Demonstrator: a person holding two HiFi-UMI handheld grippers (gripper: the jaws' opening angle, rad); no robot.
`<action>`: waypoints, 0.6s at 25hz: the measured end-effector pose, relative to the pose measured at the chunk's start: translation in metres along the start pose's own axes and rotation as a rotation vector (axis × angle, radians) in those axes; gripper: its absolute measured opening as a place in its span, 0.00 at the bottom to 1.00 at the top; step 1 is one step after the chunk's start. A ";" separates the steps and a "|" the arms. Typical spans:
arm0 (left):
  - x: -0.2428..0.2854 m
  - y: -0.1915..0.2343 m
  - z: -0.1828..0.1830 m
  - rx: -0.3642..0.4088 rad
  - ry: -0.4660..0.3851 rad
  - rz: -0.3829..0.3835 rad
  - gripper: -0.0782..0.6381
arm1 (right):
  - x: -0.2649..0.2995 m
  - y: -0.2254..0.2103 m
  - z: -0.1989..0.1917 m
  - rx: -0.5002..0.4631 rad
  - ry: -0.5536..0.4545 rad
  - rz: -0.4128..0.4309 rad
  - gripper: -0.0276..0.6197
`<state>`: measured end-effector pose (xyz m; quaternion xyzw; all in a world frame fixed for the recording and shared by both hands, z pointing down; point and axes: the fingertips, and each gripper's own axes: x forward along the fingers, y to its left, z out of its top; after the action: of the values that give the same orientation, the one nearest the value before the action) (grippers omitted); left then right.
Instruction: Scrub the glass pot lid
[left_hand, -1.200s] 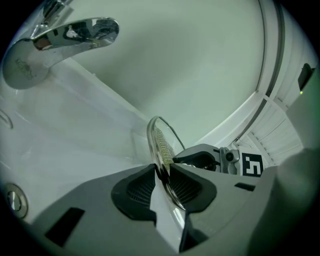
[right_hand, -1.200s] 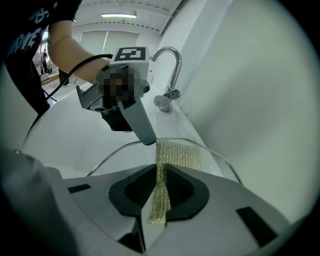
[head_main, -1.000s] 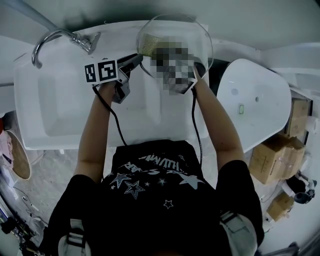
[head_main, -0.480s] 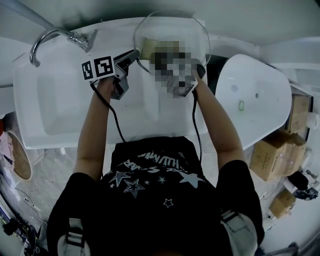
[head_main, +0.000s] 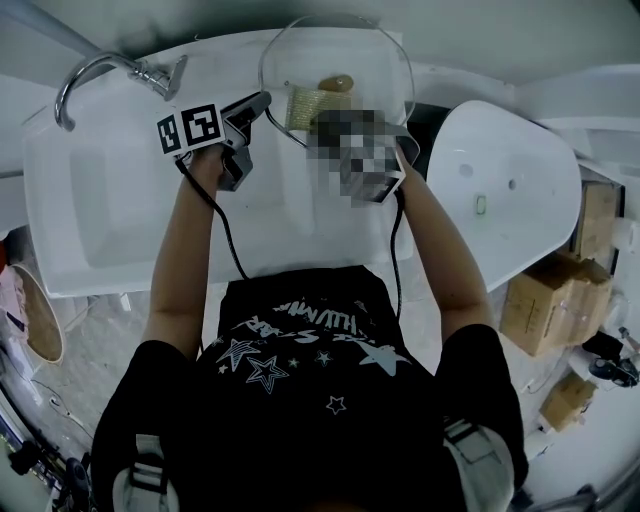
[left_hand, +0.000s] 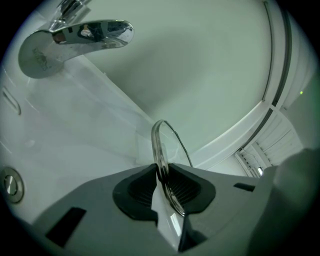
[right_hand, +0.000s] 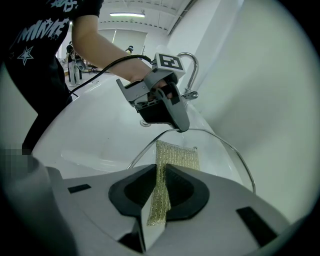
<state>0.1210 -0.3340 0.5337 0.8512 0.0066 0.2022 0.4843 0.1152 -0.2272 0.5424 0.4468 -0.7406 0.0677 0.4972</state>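
Note:
The round glass pot lid (head_main: 385, 60) is held up on edge over the white sink, its brown knob (head_main: 336, 82) showing through the glass. My left gripper (head_main: 262, 102) grips the lid's left rim. In the left gripper view the metal rim (left_hand: 161, 150) sits pressed between the dark pads (left_hand: 137, 187), and the jaws are closing on it. My right gripper (right_hand: 161, 185) is shut on a yellow-green scouring pad (right_hand: 177, 157), which lies flat against the glass (right_hand: 220, 150). In the head view the pad (head_main: 305, 103) shows, while a mosaic patch hides the right gripper.
A chrome faucet (head_main: 95, 75) stands at the sink's back left, over the basin (head_main: 120, 200) with its drain (left_hand: 11, 185). A white oval basin (head_main: 510, 200) lies to the right, with cardboard boxes (head_main: 545, 300) beyond it. The person's body fills the near side.
Both grippers and the lid have drifted a little toward the back wall and left. The lid's knob has come into sight behind the glass.

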 end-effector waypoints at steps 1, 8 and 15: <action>0.000 0.000 0.000 0.002 0.000 0.002 0.22 | -0.003 0.003 -0.003 0.004 0.004 0.001 0.14; 0.000 0.000 0.000 0.004 0.001 0.014 0.22 | -0.020 0.021 -0.026 -0.003 0.057 0.027 0.14; 0.000 -0.001 0.001 -0.026 -0.026 0.027 0.21 | -0.033 0.023 -0.037 -0.001 0.057 0.023 0.14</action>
<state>0.1218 -0.3340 0.5326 0.8474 -0.0138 0.1979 0.4924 0.1271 -0.1737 0.5421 0.4357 -0.7313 0.0857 0.5176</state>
